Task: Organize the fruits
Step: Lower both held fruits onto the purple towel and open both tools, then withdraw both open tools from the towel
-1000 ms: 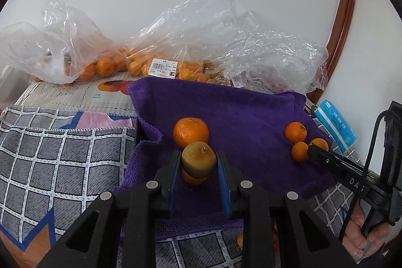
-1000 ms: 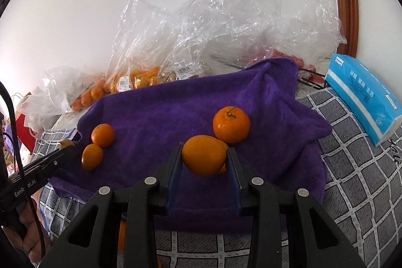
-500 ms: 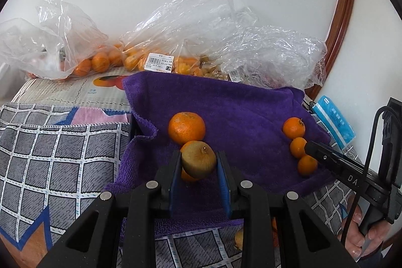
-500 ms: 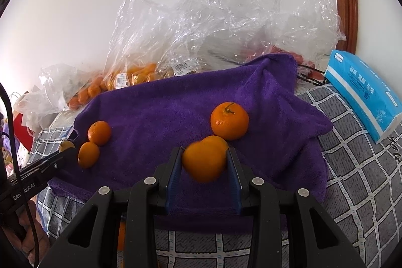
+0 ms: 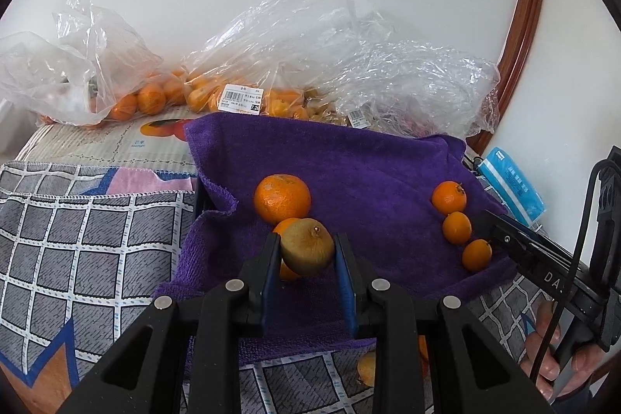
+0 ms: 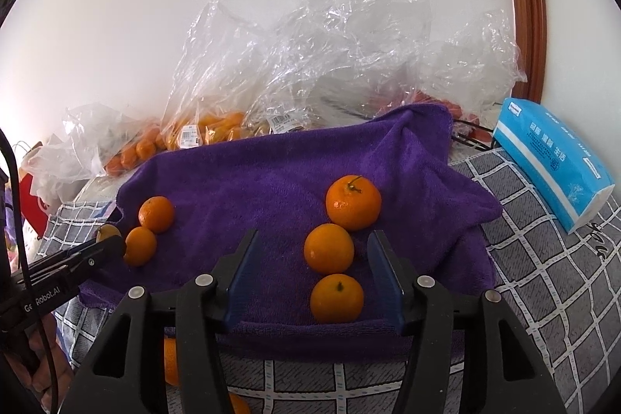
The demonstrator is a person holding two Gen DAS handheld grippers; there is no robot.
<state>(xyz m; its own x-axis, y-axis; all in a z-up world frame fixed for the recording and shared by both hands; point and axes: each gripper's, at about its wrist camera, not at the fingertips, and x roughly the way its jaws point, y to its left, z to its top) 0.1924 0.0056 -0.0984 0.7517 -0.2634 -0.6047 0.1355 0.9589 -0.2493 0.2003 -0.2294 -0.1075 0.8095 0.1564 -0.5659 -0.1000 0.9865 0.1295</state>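
Left gripper [image 5: 306,253] is clamping a brownish-green fruit [image 5: 307,246] just above the purple towel's [image 5: 368,165] near edge. Right gripper [image 6: 310,260] jaws have just been opening, pads clear of the small orange [image 6: 336,298] lying on the towel's near edge between them.

Left gripper [image 5: 306,253] clamps a brownish-green fruit [image 5: 307,246] over the purple towel [image 5: 365,173], a big orange [image 5: 282,198] lying just beyond it; three small oranges [image 5: 457,227] line the towel's right side, the right gripper [image 5: 490,224] just beside the nearest, bagged oranges [image 5: 151,97] behind the towel
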